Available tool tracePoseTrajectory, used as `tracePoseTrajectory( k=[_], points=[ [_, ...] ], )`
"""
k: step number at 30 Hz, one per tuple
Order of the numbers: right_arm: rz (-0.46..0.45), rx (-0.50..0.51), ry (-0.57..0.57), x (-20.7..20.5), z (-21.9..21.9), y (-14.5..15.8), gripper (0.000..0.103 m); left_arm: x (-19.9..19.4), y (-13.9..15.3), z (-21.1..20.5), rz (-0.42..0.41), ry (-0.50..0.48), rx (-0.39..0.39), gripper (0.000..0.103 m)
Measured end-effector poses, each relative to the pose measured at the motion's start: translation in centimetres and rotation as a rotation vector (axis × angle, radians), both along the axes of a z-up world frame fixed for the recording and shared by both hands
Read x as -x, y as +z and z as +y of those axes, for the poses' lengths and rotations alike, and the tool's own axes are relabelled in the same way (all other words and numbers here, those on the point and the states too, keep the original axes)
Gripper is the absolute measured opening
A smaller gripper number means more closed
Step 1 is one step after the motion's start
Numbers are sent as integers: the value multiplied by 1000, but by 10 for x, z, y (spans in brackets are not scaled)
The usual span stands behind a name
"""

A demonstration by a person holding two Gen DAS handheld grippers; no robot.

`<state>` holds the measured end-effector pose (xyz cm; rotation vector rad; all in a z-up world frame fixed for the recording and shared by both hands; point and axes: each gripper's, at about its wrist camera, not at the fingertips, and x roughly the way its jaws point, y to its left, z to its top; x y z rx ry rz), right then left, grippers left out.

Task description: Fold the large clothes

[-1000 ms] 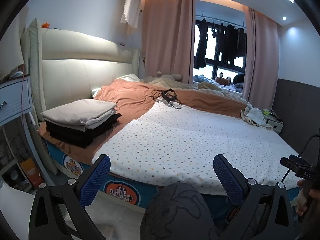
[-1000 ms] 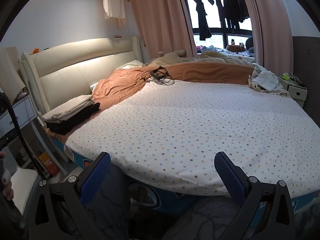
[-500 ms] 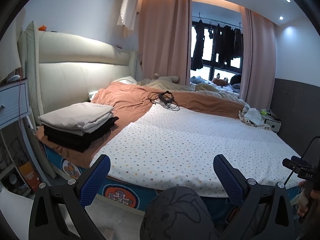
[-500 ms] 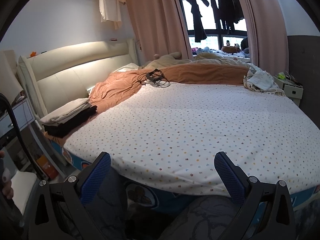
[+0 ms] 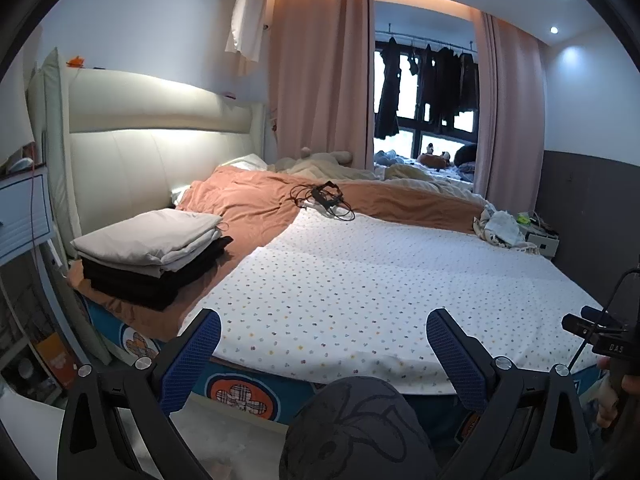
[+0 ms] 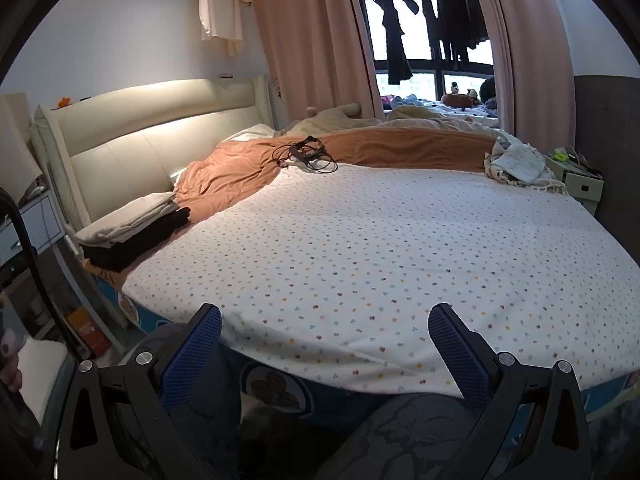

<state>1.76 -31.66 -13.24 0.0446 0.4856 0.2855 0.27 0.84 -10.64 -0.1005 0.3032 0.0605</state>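
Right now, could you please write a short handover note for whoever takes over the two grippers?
Left gripper: open, holding nothing, at the near edge of the bed.
Right gripper: open, holding nothing, also at the near edge.
Folded stack: pale pieces on top of black ones, on the orange blanket at the headboard side.
Dotted sheet: spread flat over the bed, nothing on its middle.
Crumpled laundry: a pale heap at the far right corner, unfolded.
Black cables: lying at the sheet's far edge.
Done: the stack. Left: probably fetch the heap, spread it on the sheet and fold it.
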Motion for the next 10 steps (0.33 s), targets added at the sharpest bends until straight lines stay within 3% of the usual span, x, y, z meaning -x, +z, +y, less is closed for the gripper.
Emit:
tracePoseTrajectory(
  k=[10],
  points=[
    [4,-5,-9,0,-4,-2,103,1,4,7,0,11,2,103]
  ],
)
